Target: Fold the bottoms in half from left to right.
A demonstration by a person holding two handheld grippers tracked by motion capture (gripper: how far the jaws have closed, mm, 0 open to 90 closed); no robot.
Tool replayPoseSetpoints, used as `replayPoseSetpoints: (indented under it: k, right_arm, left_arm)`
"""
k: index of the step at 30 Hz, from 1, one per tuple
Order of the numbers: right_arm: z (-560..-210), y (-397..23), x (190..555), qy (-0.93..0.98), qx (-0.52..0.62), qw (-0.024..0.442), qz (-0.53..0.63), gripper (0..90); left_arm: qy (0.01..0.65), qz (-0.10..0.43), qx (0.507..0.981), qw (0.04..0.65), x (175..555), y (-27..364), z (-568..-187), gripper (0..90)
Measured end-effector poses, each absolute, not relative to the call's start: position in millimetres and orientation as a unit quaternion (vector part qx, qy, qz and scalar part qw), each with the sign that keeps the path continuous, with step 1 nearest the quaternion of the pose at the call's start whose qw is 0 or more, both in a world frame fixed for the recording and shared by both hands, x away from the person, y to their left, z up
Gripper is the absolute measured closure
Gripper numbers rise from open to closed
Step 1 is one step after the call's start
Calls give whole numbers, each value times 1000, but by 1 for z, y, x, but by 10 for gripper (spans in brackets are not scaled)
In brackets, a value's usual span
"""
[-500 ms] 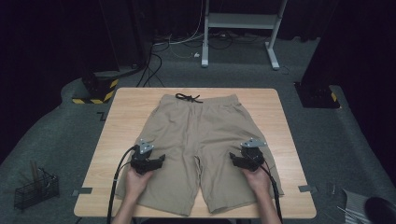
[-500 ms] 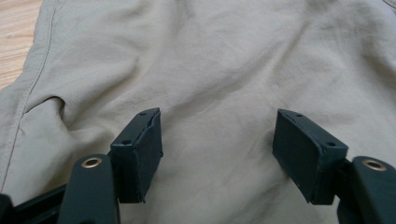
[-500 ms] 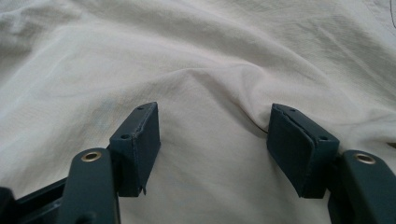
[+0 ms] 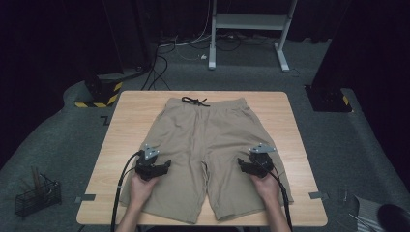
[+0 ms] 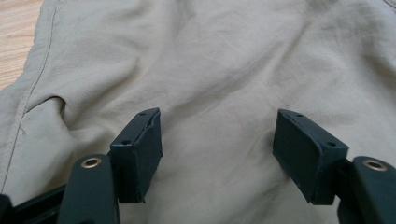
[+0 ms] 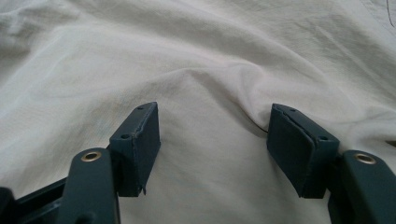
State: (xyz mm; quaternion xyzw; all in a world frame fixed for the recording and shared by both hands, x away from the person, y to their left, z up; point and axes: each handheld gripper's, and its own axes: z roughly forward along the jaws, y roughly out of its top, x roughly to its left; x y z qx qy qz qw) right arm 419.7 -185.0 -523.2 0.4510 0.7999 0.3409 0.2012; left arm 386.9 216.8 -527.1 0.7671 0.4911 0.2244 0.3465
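Note:
A pair of beige shorts (image 4: 208,140) lies flat on the wooden table (image 4: 130,111), waistband and black drawstring (image 4: 194,101) at the far side. My left gripper (image 4: 157,162) rests over the shorts' left leg, held by a hand. Its jaws stand wide open over the cloth (image 5: 215,93) with nothing pinched between them. Over the other leg my right gripper (image 4: 247,163) also has its jaws spread wide above wrinkled fabric (image 6: 210,84), which rises in a soft fold between the pads without being pressed.
A wire basket (image 4: 36,195) with tools stands on the floor at the left. A white table frame (image 4: 251,29) and cables lie beyond the table. A black-and-yellow striped block (image 4: 99,94) sits near the table's far left corner. Bare wood borders the shorts on both sides.

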Motion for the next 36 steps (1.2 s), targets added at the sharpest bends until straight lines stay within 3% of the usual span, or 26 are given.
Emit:
replayPoseSetpoints:
  k: [19,22,28,36]
  right_arm:
    - [-523,-183,415,795,461,205,338,346]
    - [-517,-181,418,795,469,204,326,410]
    - [-503,-172,440,780,467,223,351,418]
    - [-522,-170,467,777,489,217,332,415]
  left_arm:
    - [505,215,762,342,391,215,-525,316]
    - [511,215,752,355,398,215,-517,321]
    - [512,213,743,375,426,204,-503,334]
    - [533,199,744,350,451,198,-519,342]
